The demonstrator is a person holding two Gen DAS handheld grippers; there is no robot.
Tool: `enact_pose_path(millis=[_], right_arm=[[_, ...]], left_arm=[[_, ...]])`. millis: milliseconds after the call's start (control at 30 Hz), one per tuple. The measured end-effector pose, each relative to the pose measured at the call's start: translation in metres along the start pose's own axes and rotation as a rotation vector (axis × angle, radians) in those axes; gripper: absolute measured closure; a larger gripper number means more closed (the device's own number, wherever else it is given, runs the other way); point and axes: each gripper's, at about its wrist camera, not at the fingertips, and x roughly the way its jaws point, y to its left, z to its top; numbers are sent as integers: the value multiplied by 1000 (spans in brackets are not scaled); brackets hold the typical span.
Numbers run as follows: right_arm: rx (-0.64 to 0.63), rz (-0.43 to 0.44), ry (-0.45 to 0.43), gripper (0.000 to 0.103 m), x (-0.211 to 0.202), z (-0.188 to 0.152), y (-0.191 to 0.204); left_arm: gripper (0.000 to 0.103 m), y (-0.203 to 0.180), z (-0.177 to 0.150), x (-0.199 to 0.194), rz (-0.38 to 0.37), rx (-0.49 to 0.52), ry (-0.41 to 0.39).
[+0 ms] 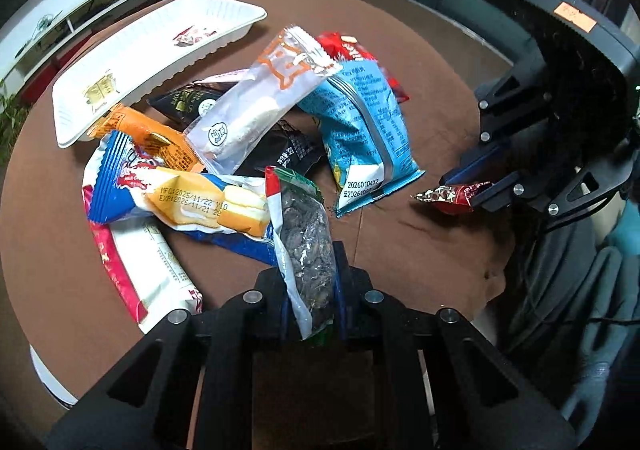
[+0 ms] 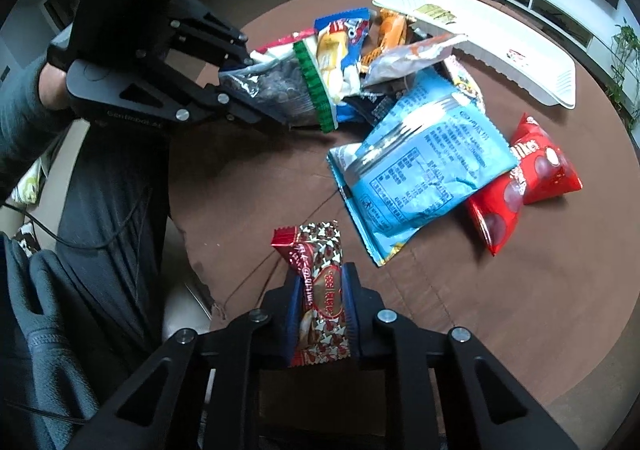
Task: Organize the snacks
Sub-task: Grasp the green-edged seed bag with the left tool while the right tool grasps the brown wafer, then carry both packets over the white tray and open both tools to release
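A person is standing at a round brown worktop point(image 1: 420, 250), holding a gripper in each hand over a heap of snack packets.

The left gripper point(image 1: 310, 290) is pinching a clear packet of dark seeds point(image 1: 308, 246) w/ a green and red top edge; its jaws are pressed onto the lower part of the packet, which is sticking up and forward over the pile. In the right wrist view the same packet is held out sideways, clear of the worktop.

The right gripper point(image 2: 320, 314) is gripping a red-and-white patterned candy bar point(image 2: 320, 290), jaws closed on both long sides of the wrapper, held above bare worktop near the person's side of the pile.

In the middle, a light blue bag point(image 2: 420, 166) is lying back-side up, partly over two red packets point(image 2: 524, 178) at its far right. A clear wrapper w/ an orange star print point(image 1: 256, 106) is resting on top of the heap, over black packets. A blue cream-biscuit packet point(image 1: 176, 194), an orange packet point(image 1: 148, 134) and a white-and-red packet point(image 1: 148, 270) are lying to the left.

A white plastic tray point(image 1: 132, 50) is sitting at the far edge, just beside the pile, w/ only a couple of printed labels visible inside.
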Motion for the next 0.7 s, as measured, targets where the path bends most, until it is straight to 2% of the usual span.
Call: enact_pose_path(millis=[200, 500, 700], right_arm=[[56, 38, -56, 82, -15, -3, -5], [210, 111, -184, 82, -41, -5, -31], [412, 115, -314, 82, -74, -4, -86]], left_arm=[[88, 5, -9, -14, -44, -63, -53], [88, 25, -17, -55, -162, -214, -192], [88, 65, -9, -82, -144, -310, -265]])
